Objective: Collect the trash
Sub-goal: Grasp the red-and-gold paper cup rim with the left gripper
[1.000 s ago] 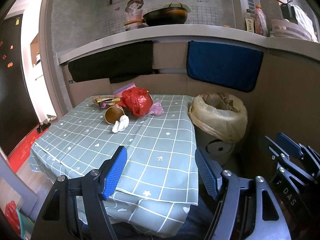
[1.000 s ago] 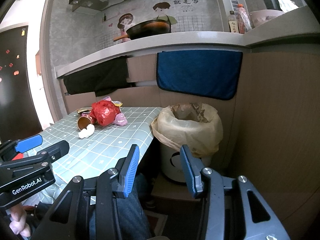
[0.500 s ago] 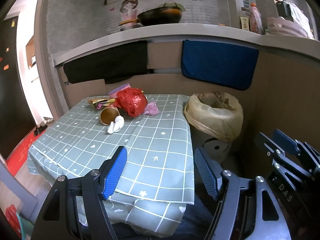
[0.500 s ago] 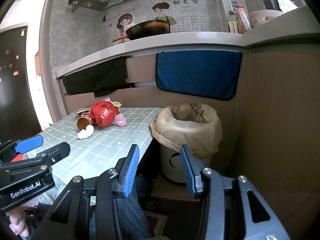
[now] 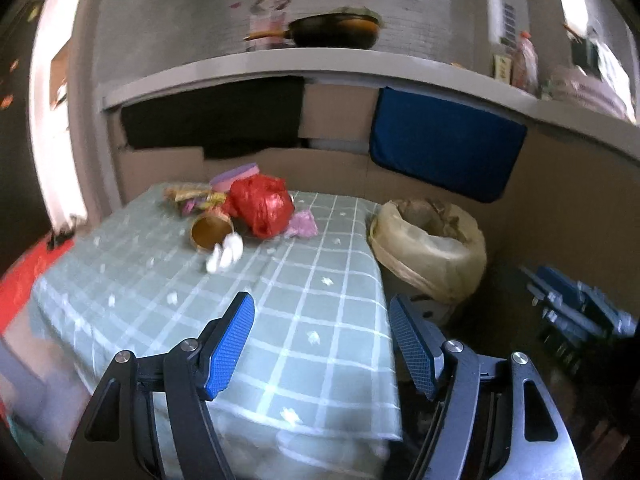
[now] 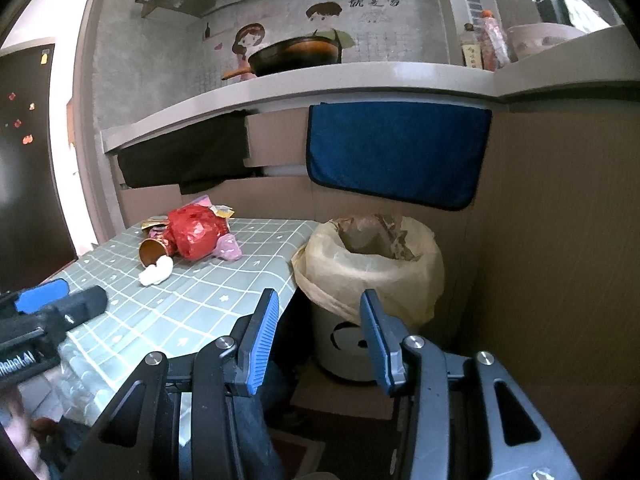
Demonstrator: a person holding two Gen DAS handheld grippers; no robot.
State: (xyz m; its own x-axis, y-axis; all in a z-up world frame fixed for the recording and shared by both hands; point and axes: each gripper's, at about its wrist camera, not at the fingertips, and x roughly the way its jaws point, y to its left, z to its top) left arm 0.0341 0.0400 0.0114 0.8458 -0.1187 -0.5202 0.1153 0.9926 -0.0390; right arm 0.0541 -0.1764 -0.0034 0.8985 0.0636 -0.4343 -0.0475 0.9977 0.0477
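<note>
**Left wrist view: trash heaped at the far end of the worktop, both tools empty**

Left wrist view: a paper cup lies on its side at the far end of the worktop, its long axis running toward the camera and its open mouth facing the near edge. A white crumpled tissue lies touching the rim. Just behind sits a red plastic bag, bunched into a ball, with a pink wrapper against its right side and gold snack wrappers to its left.

The left gripper hangs above the near edge of the worktop, tilted downward, its fingers spread apart with nothing between them. The right gripper points over the worktop's right corner toward a lined trash bin; its fingers stand apart and empty too.

The worktop wears a grey-green checked cloth. The bin stands on the floor just beside it, already holding brown paper. Behind, a blue towel and a black cloth hang under a shelf that carries a dark wok.
</note>
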